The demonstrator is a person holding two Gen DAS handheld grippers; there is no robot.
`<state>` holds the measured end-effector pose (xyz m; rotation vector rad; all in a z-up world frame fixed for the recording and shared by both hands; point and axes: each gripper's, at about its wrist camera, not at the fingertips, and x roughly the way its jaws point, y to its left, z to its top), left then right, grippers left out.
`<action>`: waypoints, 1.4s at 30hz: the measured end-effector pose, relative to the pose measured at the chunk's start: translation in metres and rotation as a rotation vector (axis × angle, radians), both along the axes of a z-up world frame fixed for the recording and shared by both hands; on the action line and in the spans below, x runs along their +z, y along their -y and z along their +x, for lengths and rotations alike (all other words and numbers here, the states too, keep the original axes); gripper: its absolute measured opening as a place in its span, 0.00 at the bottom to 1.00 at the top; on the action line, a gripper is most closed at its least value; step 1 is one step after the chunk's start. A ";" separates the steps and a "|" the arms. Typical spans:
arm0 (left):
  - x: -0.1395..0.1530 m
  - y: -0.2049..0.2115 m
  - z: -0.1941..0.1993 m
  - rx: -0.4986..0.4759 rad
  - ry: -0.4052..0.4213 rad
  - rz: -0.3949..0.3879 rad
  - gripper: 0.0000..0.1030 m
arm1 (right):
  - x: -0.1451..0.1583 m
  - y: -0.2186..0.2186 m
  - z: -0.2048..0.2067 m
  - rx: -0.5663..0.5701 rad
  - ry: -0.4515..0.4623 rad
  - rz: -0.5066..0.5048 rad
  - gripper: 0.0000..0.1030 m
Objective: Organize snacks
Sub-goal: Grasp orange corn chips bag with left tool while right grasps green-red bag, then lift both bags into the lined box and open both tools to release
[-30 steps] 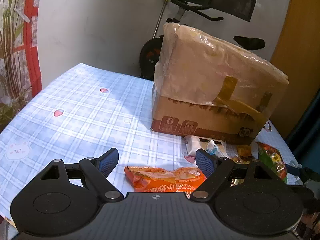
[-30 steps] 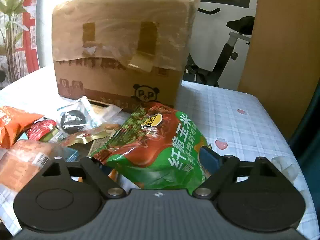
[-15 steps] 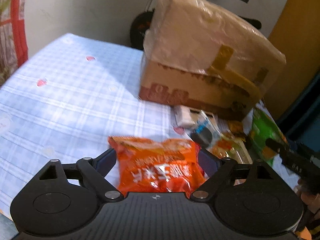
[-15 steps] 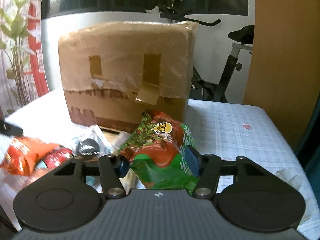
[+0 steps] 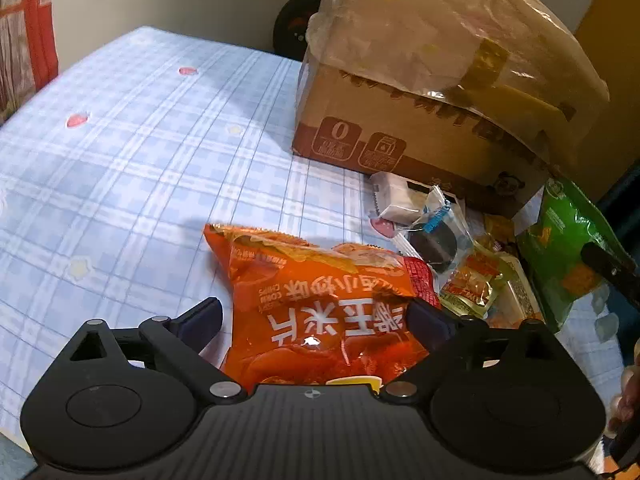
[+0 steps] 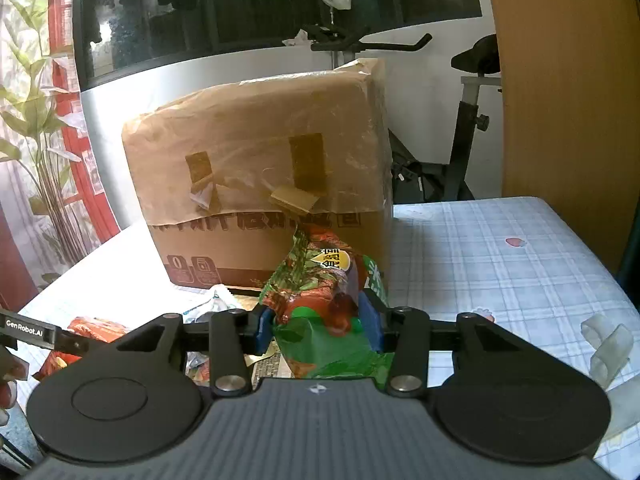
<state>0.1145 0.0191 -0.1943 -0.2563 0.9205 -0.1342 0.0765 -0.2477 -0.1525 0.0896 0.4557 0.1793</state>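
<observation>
My left gripper point(image 5: 316, 316) is open around an orange corn-chip bag point(image 5: 320, 304) that lies on the blue checked tablecloth point(image 5: 140, 160); the right pad touches the bag, the left pad stands a little apart. My right gripper point(image 6: 316, 324) is shut on a green and red snack bag point(image 6: 324, 304) and holds it raised above the table, in front of the cardboard box point(image 6: 260, 192). The green bag also shows in the left wrist view point(image 5: 568, 248) at the right, with the right gripper's finger on it. The orange bag shows in the right wrist view point(image 6: 92, 328) at the lower left.
A tall plastic-wrapped cardboard box point(image 5: 432, 92) stands at the table's back. Small snacks lie before it: a white packet point(image 5: 396, 200), a wrapped dark cookie point(image 5: 436, 240), yellow-red sachets point(image 5: 476, 280). A clear plastic piece point(image 6: 608, 344) lies at the right. An exercise bike point(image 6: 468, 128) stands behind.
My left gripper moved forward over the orange bag, which now sits between its fingers. My right gripper closed on the green bag and lifted it off the pile.
</observation>
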 end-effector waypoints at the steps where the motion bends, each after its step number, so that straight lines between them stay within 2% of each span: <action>1: -0.001 -0.001 0.000 0.002 0.000 -0.001 1.00 | 0.000 0.000 0.000 -0.002 0.000 0.000 0.45; 6: -0.007 -0.005 0.000 0.006 -0.008 -0.039 0.99 | 0.000 0.001 -0.001 -0.031 0.003 0.013 0.46; 8: -0.003 -0.006 -0.003 -0.011 0.015 -0.058 0.83 | 0.000 0.004 -0.001 -0.040 0.003 0.018 0.46; 10: 0.002 -0.003 -0.003 -0.015 0.036 -0.026 0.76 | 0.000 0.006 -0.001 -0.054 -0.004 0.015 0.52; 12: 0.008 -0.001 -0.005 -0.020 0.053 0.011 0.66 | 0.000 0.007 0.000 -0.062 -0.007 0.015 0.52; 15: 0.015 -0.004 -0.009 -0.017 0.078 -0.006 0.61 | 0.000 0.007 0.002 -0.064 -0.008 0.002 0.54; 17: 0.022 -0.003 -0.012 -0.021 0.107 0.004 0.61 | -0.001 0.006 0.005 -0.066 -0.024 -0.017 0.53; 25: 0.050 0.001 -0.021 -0.041 0.208 0.041 0.60 | 0.010 0.015 -0.004 -0.058 0.002 0.038 0.37; 29: 0.058 0.005 -0.025 -0.051 0.229 0.036 0.60 | 0.019 0.022 -0.015 -0.080 0.019 0.059 0.36; 37: 0.065 0.004 -0.030 -0.055 0.261 0.039 0.60 | 0.023 0.043 -0.027 -0.198 -0.009 0.105 0.35; 42: 0.081 0.006 -0.028 -0.053 0.307 0.052 0.60 | 0.040 0.051 -0.031 -0.217 0.052 0.141 0.35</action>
